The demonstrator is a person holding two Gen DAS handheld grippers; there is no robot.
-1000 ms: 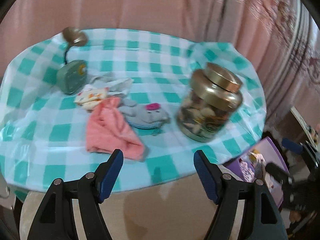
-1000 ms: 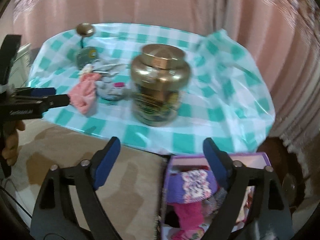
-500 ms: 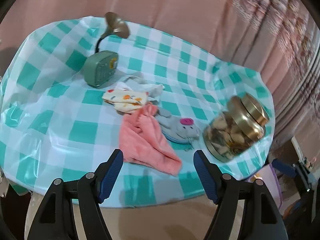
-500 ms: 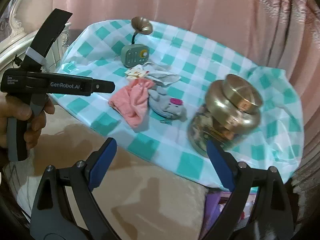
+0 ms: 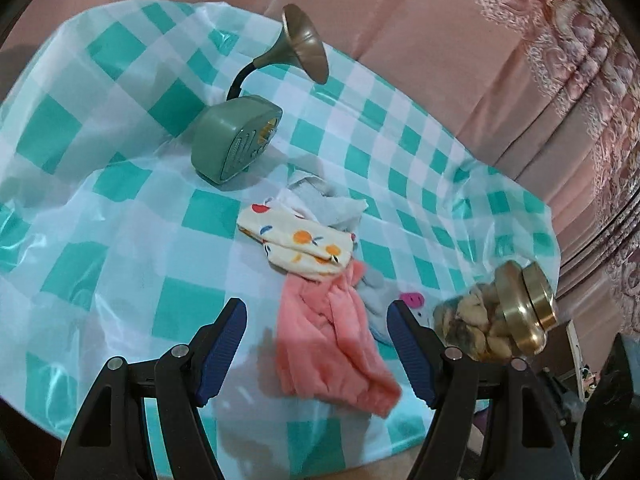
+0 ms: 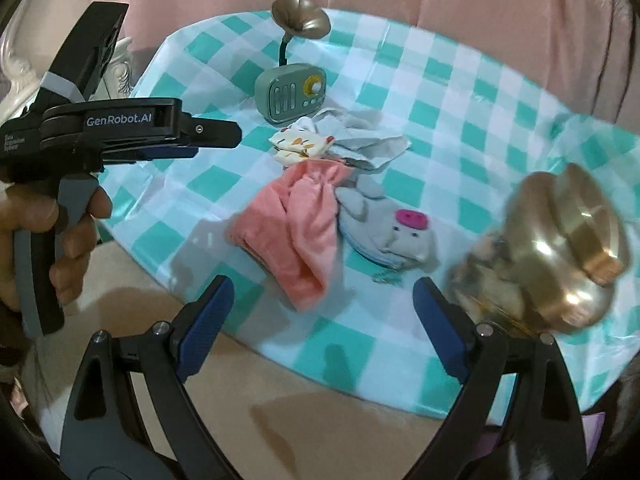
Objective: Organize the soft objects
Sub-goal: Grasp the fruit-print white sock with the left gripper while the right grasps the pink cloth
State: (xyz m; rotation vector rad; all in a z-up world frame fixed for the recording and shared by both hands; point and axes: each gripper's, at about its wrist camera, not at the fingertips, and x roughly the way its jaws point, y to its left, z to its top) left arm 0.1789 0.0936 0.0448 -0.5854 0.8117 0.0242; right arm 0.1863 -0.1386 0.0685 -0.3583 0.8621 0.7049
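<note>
A pile of soft things lies on the checked table: a pink cloth (image 5: 332,344) (image 6: 296,232), a grey sock with a pink snout (image 6: 392,236) (image 5: 400,304), a white fruit-print sock (image 5: 300,244) (image 6: 300,144) and a pale grey cloth (image 5: 336,204) (image 6: 368,140). My left gripper (image 5: 316,348) is open, its jaws on either side of the pink cloth, just above it. It also shows from the side in the right wrist view (image 6: 216,136). My right gripper (image 6: 320,320) is open and empty, near the table's front edge, short of the pink cloth.
A green radio with a brass horn (image 5: 236,144) (image 6: 292,92) stands behind the pile. A glass jar with a brass lid (image 5: 500,316) (image 6: 552,256) stands right of it. The teal checked tablecloth (image 5: 100,220) (image 6: 480,120) covers the round table. Pink curtains hang behind.
Both grippers have moved forward and left toward the pile. The left gripper now has the pink cloth between its open jaws. The purple box has left the right view.
</note>
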